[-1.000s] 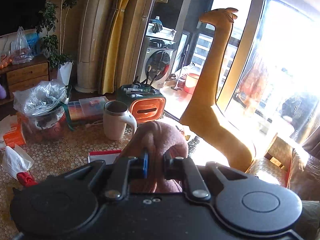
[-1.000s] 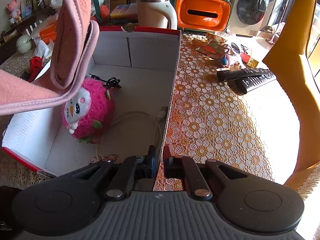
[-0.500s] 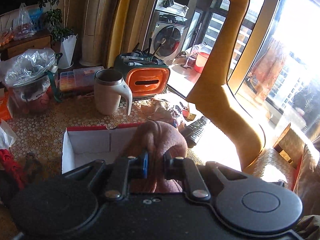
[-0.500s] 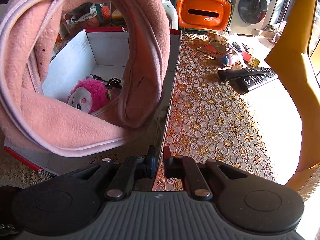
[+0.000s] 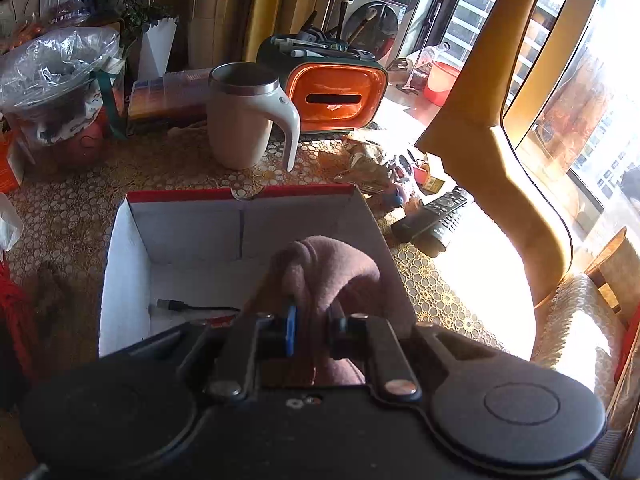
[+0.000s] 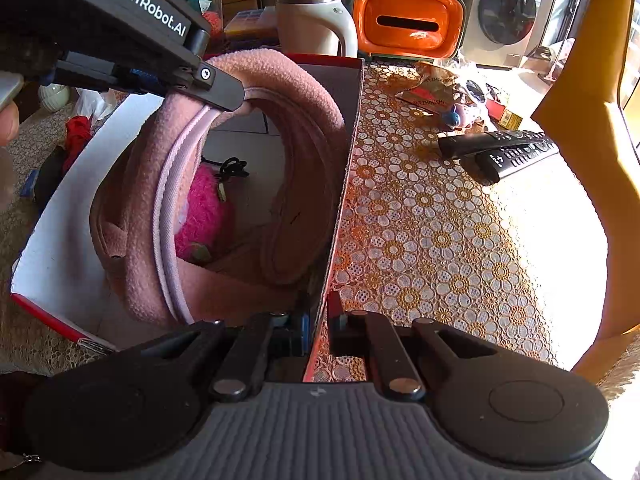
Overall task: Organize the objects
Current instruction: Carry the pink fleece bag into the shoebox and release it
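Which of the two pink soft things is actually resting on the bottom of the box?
The fuzzy hot-pink plush toy sits on the box floor. The paler pink fleece item hangs from the left gripper, lowered partway in.

This is a lived-in home, a sitting room opening toward a laundry corner. The surface (image 6: 432, 240) wears a lace cloth patterned with flowers. On it stand a cream mug (image 5: 246, 120) and, just beside that, an orange tissue box (image 5: 334, 98) with pens stacked on top. Two remote controls (image 6: 504, 152) lie near the tissue box, toward the sunny window. Behind the tissue box a front-loading washing machine (image 6: 506, 12) sits by glass doors. A potted plant (image 5: 150, 28) and yellow curtains (image 5: 260, 4) stand behind the mug.
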